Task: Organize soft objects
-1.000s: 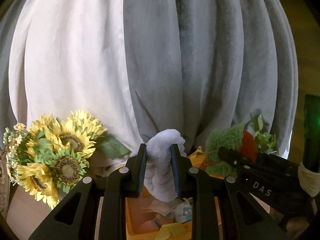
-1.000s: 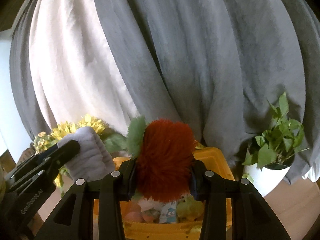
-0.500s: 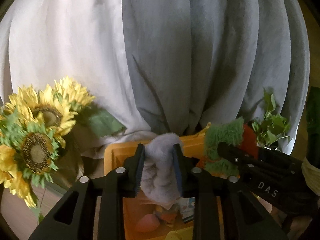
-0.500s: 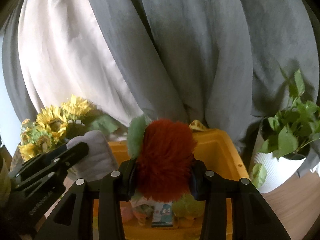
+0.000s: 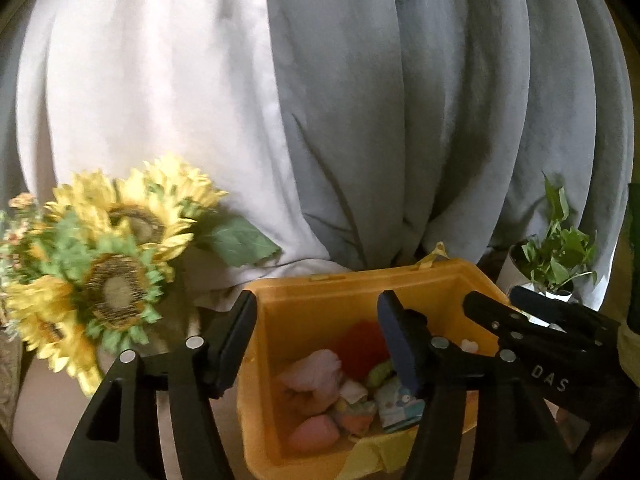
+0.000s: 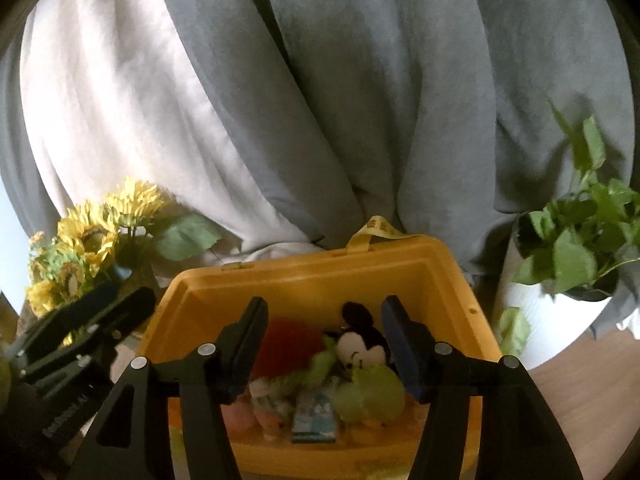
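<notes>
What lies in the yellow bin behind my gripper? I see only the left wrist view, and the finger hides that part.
Observer: A black-and-white mouse plush is there, right of the red furry toy in the yellow bin.
Operator: Does the right gripper hold something?
Observer: No. The right gripper is open, with nothing between its fingers.
Operator: And in front of the mouse?
Observer: A light green plush lies against it.
</notes>
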Demonstrator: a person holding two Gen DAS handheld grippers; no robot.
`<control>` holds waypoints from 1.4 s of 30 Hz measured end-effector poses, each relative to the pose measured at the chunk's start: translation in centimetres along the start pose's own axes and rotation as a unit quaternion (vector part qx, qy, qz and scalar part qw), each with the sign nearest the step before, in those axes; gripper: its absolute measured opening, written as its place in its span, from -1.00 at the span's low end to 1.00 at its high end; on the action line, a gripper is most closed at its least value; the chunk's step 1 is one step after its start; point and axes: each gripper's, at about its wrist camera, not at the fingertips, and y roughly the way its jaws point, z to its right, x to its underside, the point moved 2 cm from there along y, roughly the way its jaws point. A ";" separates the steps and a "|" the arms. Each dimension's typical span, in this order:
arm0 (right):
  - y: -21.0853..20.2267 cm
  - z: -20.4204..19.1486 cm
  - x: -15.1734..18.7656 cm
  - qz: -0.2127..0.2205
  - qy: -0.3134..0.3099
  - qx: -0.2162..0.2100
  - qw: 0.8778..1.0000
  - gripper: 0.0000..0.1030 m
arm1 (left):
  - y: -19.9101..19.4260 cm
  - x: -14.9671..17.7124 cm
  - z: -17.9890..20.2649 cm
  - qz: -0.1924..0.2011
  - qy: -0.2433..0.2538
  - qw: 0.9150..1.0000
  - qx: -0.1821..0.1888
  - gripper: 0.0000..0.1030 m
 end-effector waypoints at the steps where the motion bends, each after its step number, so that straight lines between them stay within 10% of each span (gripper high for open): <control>1: -0.6 -0.1 0.1 0.004 -0.004 0.007 1.000 0.27 | -0.5 0.0 0.0 0.001 0.000 1.000 -0.005 0.25; 18: -11.9 -2.2 2.6 0.053 -0.025 0.035 0.998 0.51 | -13.2 1.2 -0.7 0.051 0.000 0.995 -0.081 0.66; 42: -24.2 -5.2 9.8 0.091 0.008 0.096 0.991 0.74 | -24.6 6.1 -1.5 0.060 0.024 0.996 -0.057 0.97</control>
